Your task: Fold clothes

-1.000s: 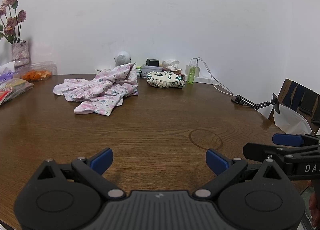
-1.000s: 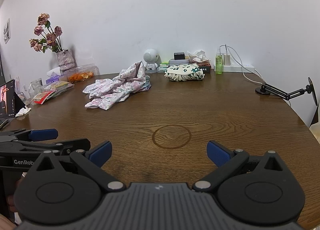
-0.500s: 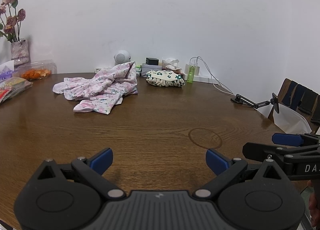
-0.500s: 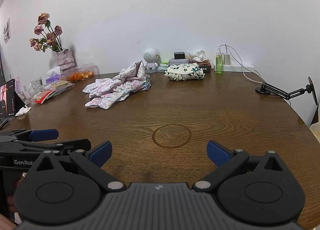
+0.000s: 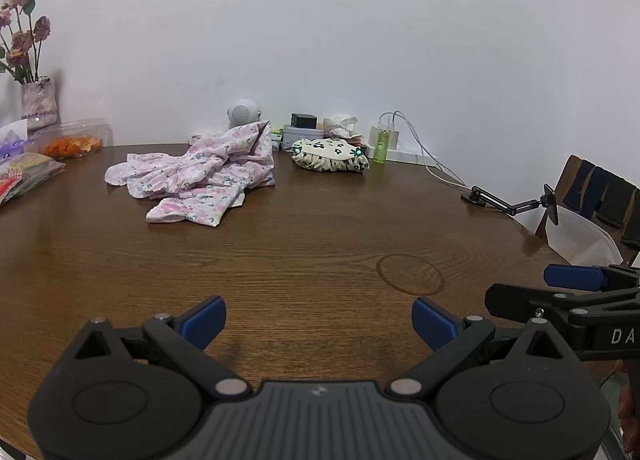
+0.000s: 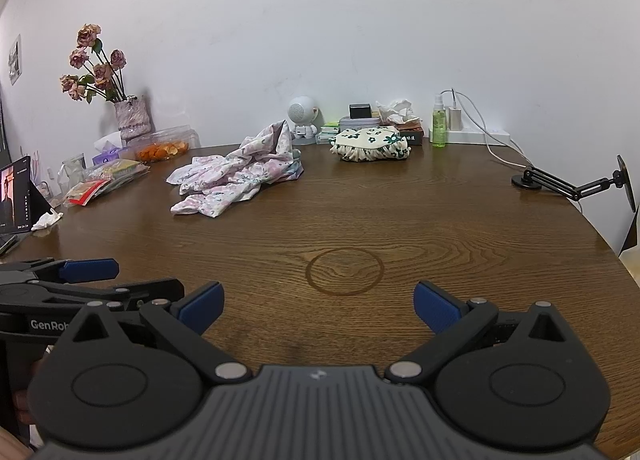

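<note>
Floral garment lies crumpled on the far left of the table, well apart from both tools. Your left gripper and right gripper hover near the front edge, jaws spread wide and holding nothing. Reach in low, take two separate edges (not the bunched middle), then draw the cloth flat before creasing.

vase of dried roses | green spray bottle | orange-peel tray | phone arm
</note>
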A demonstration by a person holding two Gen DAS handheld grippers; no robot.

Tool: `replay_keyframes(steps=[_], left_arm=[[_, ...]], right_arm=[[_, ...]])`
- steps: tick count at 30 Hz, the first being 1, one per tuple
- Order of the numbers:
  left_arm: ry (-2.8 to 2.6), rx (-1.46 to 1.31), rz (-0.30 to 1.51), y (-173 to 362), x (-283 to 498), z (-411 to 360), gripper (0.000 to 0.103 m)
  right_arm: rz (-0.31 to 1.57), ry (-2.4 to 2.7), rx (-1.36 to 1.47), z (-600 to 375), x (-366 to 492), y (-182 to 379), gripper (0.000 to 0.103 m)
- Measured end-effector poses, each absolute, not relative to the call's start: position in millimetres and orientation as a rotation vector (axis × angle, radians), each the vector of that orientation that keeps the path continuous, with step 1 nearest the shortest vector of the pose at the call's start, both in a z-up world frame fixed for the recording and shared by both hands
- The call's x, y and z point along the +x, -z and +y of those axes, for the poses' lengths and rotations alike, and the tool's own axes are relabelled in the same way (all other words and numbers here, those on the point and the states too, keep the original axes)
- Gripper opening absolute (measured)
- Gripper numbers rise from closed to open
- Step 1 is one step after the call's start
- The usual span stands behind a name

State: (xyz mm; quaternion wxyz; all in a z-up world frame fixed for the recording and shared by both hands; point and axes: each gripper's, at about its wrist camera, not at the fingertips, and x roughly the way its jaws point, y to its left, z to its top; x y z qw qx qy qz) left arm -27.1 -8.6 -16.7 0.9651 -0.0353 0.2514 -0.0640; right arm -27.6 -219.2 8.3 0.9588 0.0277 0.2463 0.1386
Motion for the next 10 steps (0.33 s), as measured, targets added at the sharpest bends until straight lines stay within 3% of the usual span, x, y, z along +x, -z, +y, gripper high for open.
replay_keyframes(steps=[10], left_arm=[[0.111,-0.054,0.51,16.7,-27.2,-9.0,0.1]], right_arm=[[0.499,-0.283,0.055,-219.4,-27.7,-8.4,0.103]])
